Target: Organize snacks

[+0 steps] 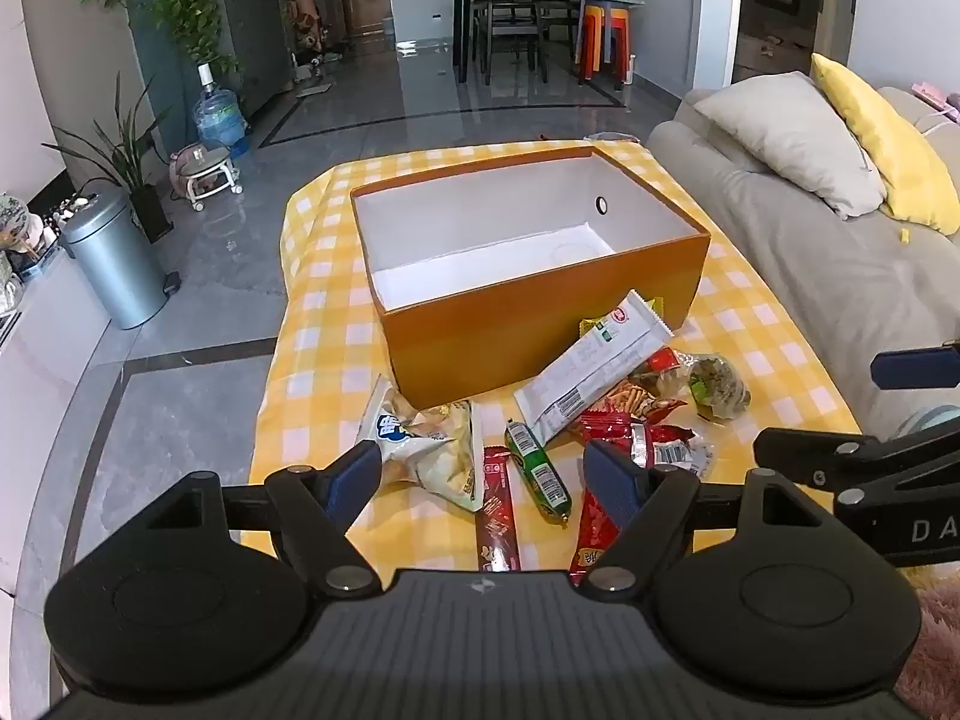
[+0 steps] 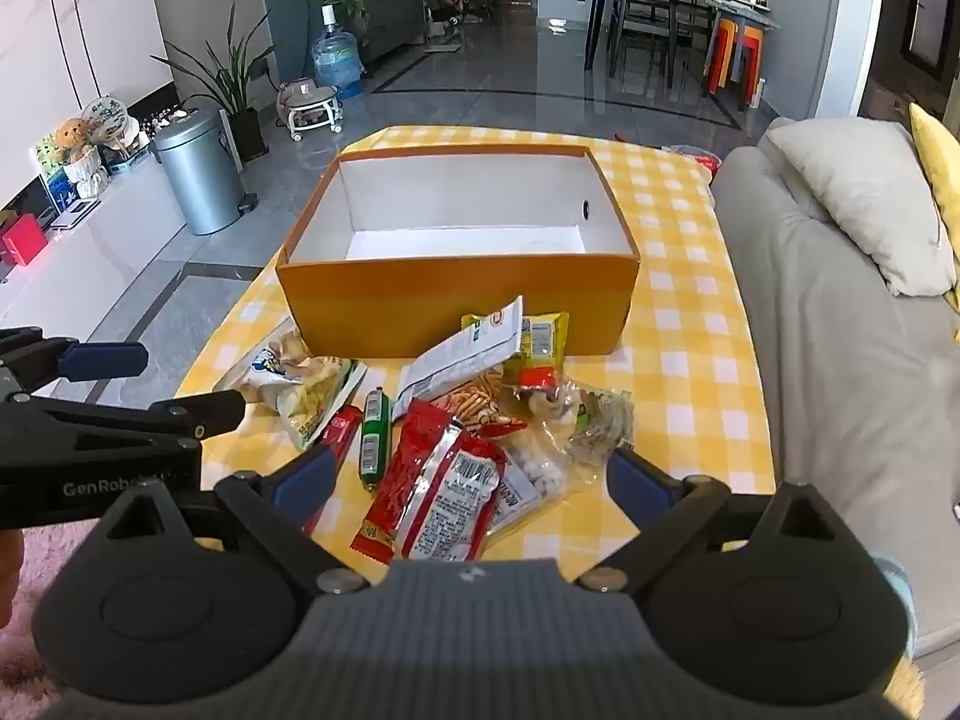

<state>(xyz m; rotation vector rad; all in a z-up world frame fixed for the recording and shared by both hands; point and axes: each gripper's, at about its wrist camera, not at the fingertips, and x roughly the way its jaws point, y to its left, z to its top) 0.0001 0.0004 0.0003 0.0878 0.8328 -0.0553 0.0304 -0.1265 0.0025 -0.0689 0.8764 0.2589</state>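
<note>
An empty orange box [image 1: 540, 324] with a white inside stands on the yellow checked tablecloth [image 1: 324, 324]; it also shows in the right wrist view [image 2: 456, 306]. Loose snacks lie in front of it: a chip bag [image 1: 420, 450], a green sausage [image 1: 537, 471], a red stick pack [image 1: 498, 516], a long white pack [image 1: 600, 366] and red packets [image 2: 444, 480]. My left gripper [image 1: 489, 474] is open above the near snacks and holds nothing. My right gripper [image 2: 468, 474] is open over the red packets and holds nothing.
A grey sofa [image 1: 828, 276] with grey and yellow cushions runs along the table's right side. A metal bin [image 1: 114, 258], plants and a water bottle [image 1: 219, 114] stand on the floor to the left. A dining table with chairs [image 1: 522, 12] stands at the back.
</note>
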